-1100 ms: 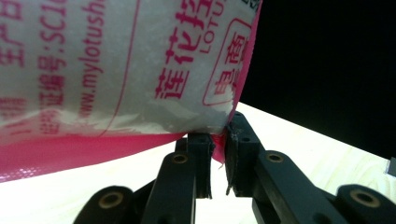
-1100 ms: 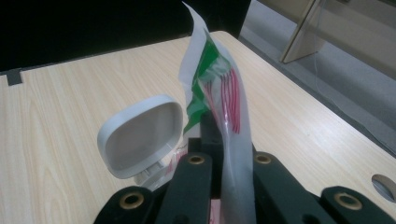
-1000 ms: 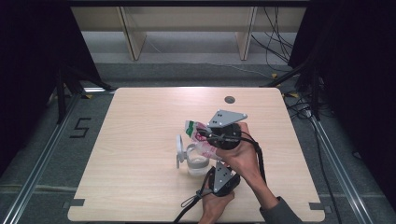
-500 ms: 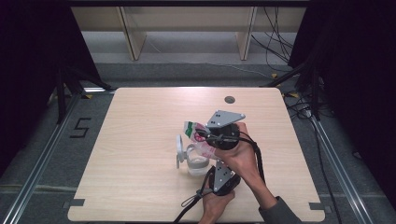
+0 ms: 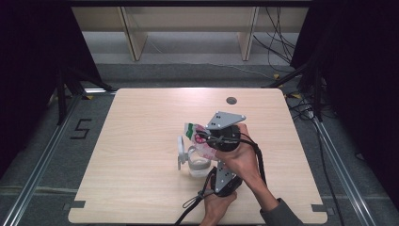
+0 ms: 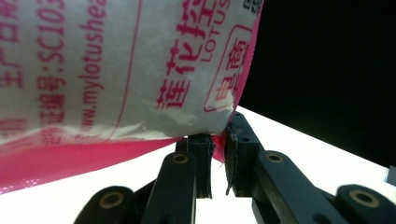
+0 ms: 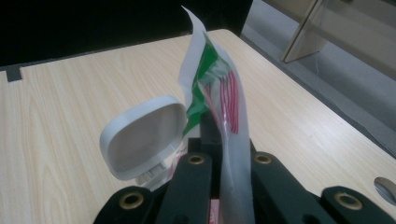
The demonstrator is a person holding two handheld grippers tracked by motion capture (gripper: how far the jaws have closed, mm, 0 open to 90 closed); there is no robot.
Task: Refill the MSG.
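My right gripper (image 7: 219, 154) is pinched on the top of a plastic bag (image 7: 219, 88) — the film rises upright between my two black jaws, white with green and red stripes. My left gripper (image 6: 217, 156) has its jaws pressed together on the bag's pink lower edge, the white printed panel (image 6: 116, 60) bulging above them to the left.

From the high view, my right hand (image 5: 240, 157) holds its gripper over the middle of the wooden table (image 5: 141, 122), the grey three-cornered plate (image 5: 226, 119) on top, and the bag (image 5: 197, 134) hangs tilted to its left. My left hand (image 5: 216, 207) sits nearer, at the table's near edge, its gripper (image 5: 225, 178) pointing up at the bag.

Under the bag stands a clear container (image 5: 197, 162), its white lid (image 5: 180, 150) swung open to the left — that lid (image 7: 144, 135) shows just left of my right jaws. A round hole (image 5: 231, 100) lies farther off in the tabletop.
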